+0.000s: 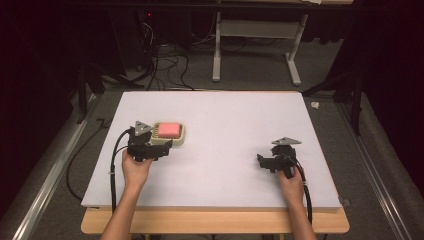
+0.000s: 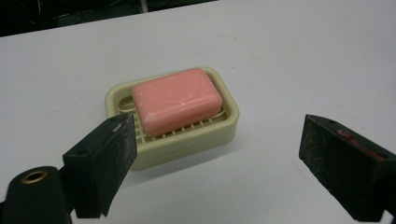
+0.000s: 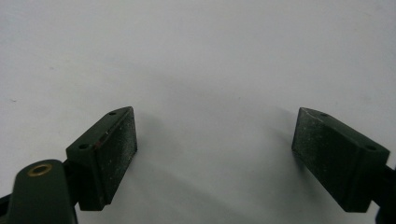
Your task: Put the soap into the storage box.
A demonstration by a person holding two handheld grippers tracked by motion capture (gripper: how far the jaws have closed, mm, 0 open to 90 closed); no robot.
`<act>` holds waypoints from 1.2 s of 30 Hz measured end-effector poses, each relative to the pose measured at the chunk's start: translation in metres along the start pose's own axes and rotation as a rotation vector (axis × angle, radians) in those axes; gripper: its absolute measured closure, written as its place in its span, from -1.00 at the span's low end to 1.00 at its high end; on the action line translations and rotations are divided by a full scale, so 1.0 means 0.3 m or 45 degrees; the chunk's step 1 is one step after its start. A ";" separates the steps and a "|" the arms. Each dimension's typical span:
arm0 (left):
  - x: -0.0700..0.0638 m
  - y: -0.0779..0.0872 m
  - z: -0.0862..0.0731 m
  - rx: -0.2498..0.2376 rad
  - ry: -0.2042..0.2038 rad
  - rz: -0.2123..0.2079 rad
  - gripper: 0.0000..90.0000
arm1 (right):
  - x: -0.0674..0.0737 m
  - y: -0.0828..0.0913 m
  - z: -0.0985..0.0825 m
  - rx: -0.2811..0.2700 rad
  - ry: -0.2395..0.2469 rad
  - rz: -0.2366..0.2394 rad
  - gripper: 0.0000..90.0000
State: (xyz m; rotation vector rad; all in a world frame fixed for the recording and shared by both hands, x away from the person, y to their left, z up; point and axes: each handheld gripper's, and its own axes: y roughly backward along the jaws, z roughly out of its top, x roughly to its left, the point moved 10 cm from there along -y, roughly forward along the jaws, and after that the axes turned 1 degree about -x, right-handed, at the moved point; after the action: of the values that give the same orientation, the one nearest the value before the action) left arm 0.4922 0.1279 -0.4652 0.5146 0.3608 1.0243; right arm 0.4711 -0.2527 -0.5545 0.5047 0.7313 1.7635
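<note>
Soap [image 2: 176, 100] lies flat, lengthwise along its dish [image 2: 227, 122], before the left gripper's [image 2: 217, 144] wide, empty jaws.

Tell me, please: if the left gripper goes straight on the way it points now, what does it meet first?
Most likely the cream soap dish. It lies just ahead of the open left gripper, nearer one pad than the other, with the pink soap bar lying in it. Whether that pad already touches the dish is unclear.
</note>
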 end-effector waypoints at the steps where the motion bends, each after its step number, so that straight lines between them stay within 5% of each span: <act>1: -0.001 0.003 -0.003 0.000 -0.001 -0.005 -0.73 | 0.000 0.000 0.000 -0.001 0.002 0.000 -0.68; 36: -0.078 0.061 -0.060 -0.002 -0.026 -0.085 -0.73 | 0.000 0.000 0.000 -0.001 0.001 0.000 -0.68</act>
State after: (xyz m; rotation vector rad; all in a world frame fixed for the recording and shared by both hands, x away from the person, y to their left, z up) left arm 0.4589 0.1193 -0.4687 0.5079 0.3566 0.9542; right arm 0.4712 -0.2527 -0.5545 0.5034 0.7315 1.7642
